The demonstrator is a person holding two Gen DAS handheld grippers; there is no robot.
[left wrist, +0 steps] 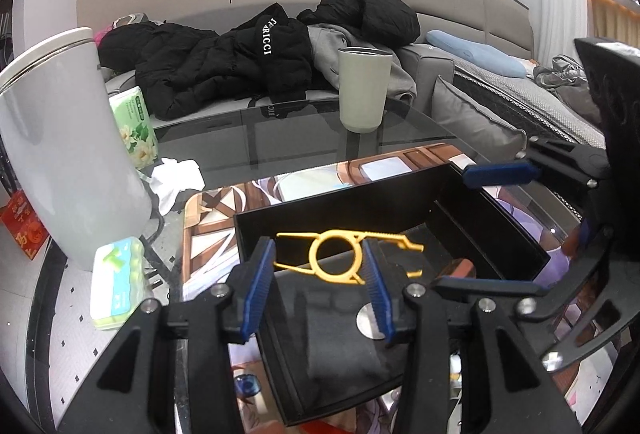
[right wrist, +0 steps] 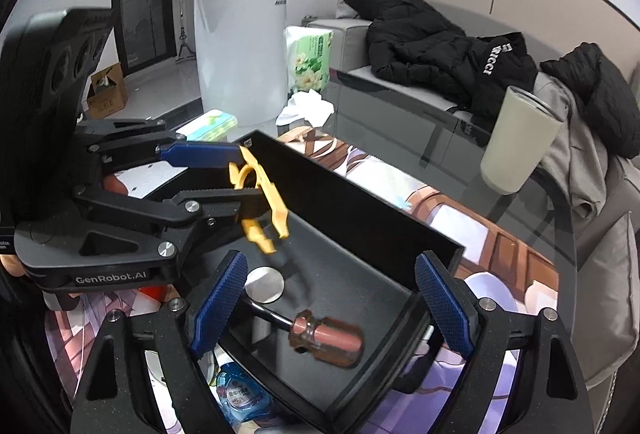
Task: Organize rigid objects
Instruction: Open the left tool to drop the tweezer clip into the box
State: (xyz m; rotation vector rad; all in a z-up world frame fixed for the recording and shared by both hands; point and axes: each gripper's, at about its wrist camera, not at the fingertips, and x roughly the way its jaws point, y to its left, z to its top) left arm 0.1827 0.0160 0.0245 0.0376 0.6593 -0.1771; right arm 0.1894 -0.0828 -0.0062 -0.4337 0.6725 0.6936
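A yellow plastic clip-like tool [left wrist: 394, 237] [right wrist: 276, 201] hangs over the open black box [left wrist: 360, 193] [right wrist: 360, 201], with my left gripper [left wrist: 318, 254] [right wrist: 240, 175] shut on its ring. Inside the box lie a screwdriver with a clear reddish handle [right wrist: 328, 338] and a round metal disc [right wrist: 264, 284] [left wrist: 366, 320]. My right gripper [right wrist: 330, 266] [left wrist: 456, 230] stands open over the near end of the box, above the screwdriver, with nothing between its pads.
The box sits on a printed mat [right wrist: 500, 246] on a glass table. A grey-green cup [left wrist: 364, 89] [right wrist: 516, 141] stands further back. A white bin [left wrist: 60, 145], tissue packs [left wrist: 136, 121] [left wrist: 114, 282] and a crumpled tissue [left wrist: 176, 177] are on the left. A blue bottle [right wrist: 240, 394] lies by the box.
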